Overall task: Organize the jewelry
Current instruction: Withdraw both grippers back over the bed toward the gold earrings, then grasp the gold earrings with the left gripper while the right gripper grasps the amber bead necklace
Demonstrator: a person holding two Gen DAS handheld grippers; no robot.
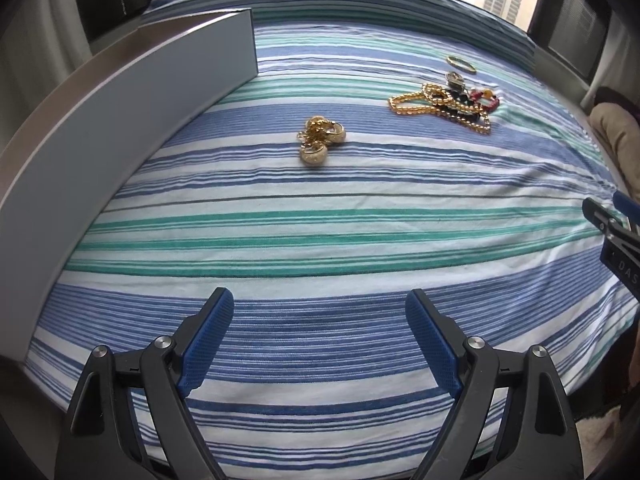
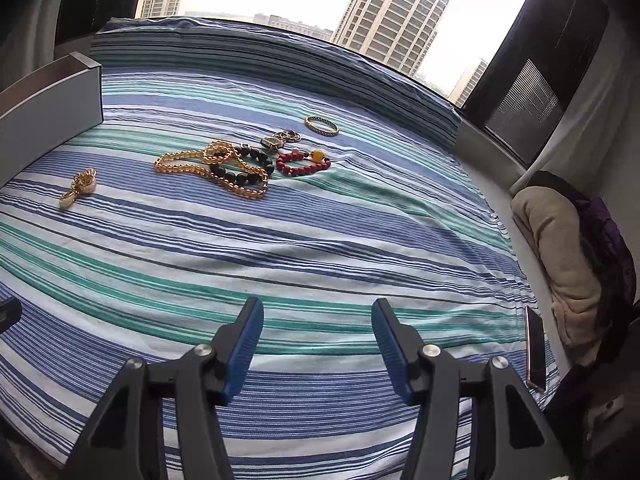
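Jewelry lies on a striped blue, green and white cloth [image 1: 320, 220]. A gold earring cluster [image 1: 320, 140] sits mid-cloth; it also shows in the right wrist view [image 2: 80, 186]. Farther right lies a tangle: a gold bead necklace [image 2: 192, 160], a black bead bracelet [image 2: 244, 170], a red bead bracelet [image 2: 304, 164], a small metal piece [image 2: 278, 140] and a thin gold bangle [image 2: 322, 125]. The tangle also shows in the left wrist view [image 1: 448, 106]. My left gripper [image 1: 320, 320] is open and empty above the near cloth. My right gripper [image 2: 318, 328] is open and empty too.
A grey box [image 1: 132, 120] stands along the cloth's left side, also seen in the right wrist view [image 2: 48, 108]. A beige cushion [image 2: 560, 248] and a phone [image 2: 535, 346] lie at the right edge. Windows are behind.
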